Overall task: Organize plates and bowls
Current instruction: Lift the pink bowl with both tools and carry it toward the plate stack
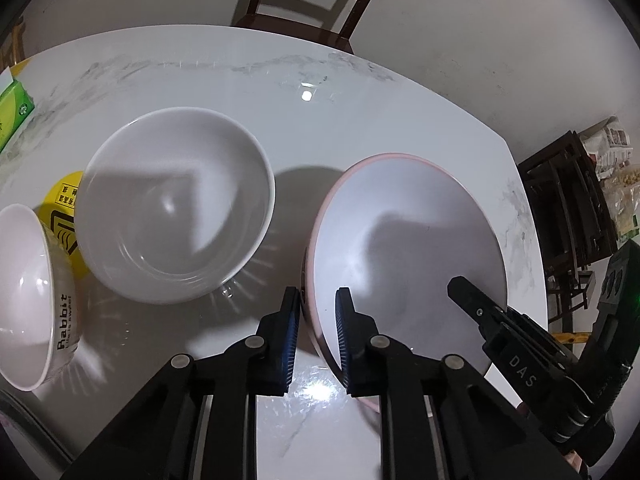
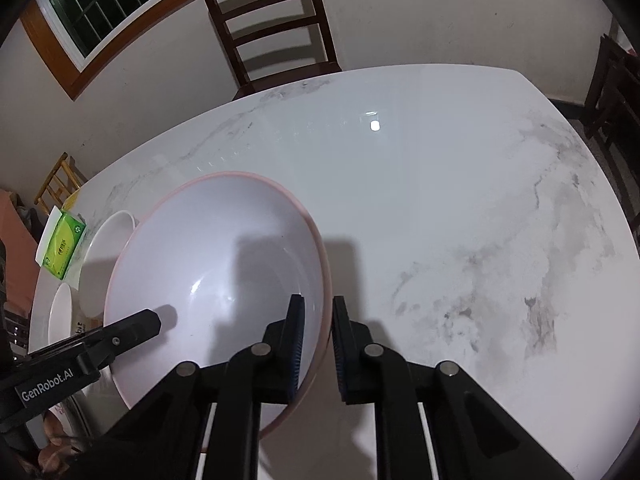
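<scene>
A large pink-rimmed bowl (image 1: 404,240) with a white inside is held by both grippers over the marble table (image 1: 200,76). My left gripper (image 1: 318,300) is shut on its left rim, one finger inside and one outside. My right gripper (image 2: 318,310) is shut on the bowl's (image 2: 216,260) right rim in the same way. To the left stands a plain white bowl (image 1: 176,204). A smaller white bowl marked "Rabbit" (image 1: 28,292) is tilted at the far left.
A yellow label (image 1: 64,216) lies under the white bowls. A green tissue box (image 2: 64,246) sits at the table's left edge. A dark wooden chair (image 2: 276,28) stands behind the table. More dark furniture (image 1: 568,208) stands off the right edge.
</scene>
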`<state>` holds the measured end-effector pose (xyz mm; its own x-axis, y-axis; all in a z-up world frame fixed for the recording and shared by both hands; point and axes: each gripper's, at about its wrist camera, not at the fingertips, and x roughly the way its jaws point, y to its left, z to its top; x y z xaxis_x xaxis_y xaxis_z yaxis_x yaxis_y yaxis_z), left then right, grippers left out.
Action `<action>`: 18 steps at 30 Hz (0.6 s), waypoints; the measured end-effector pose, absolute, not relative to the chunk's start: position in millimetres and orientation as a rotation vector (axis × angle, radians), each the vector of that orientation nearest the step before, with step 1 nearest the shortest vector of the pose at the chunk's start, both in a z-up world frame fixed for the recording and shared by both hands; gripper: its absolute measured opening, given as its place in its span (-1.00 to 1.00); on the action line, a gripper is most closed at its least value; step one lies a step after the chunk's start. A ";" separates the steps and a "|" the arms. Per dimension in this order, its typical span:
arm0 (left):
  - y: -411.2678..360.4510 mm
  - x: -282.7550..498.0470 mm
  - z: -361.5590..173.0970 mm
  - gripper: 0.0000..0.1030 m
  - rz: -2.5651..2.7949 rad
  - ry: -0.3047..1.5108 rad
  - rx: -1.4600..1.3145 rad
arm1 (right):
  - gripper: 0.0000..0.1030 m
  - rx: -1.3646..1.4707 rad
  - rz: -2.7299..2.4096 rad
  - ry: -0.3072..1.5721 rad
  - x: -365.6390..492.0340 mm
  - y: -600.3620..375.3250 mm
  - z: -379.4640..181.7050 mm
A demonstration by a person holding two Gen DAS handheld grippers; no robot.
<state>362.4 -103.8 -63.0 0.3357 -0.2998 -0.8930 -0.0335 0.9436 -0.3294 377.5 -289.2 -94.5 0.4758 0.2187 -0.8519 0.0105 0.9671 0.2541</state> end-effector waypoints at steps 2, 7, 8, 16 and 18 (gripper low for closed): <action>-103.3 358.9 -62.7 -0.71 -0.178 1.223 -0.309 | -0.74 0.244 0.124 1.076 373.6 -288.5 -94.3; -104.1 346.8 -63.1 -0.73 -0.182 1.226 -0.296 | -0.74 0.228 0.113 1.086 356.7 -284.2 -93.3; -104.4 341.7 -62.9 -0.73 -0.183 1.226 -0.289 | -0.74 0.228 0.113 1.088 352.5 -283.1 -93.2; -96.7 302.3 -61.5 -0.74 -0.181 1.242 -0.288 | -0.73 0.240 0.108 1.114 312.8 -275.1 -93.2; -92.5 290.0 -60.9 -0.74 -0.179 1.240 -0.292 | -0.73 0.239 0.108 1.118 300.0 -271.0 -93.7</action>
<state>290.0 -92.5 -60.9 0.3176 -0.2907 -0.9025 -0.0240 0.9491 -0.3142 300.0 -271.0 -93.7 0.4357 0.2056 -0.8763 0.0336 0.9692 0.2441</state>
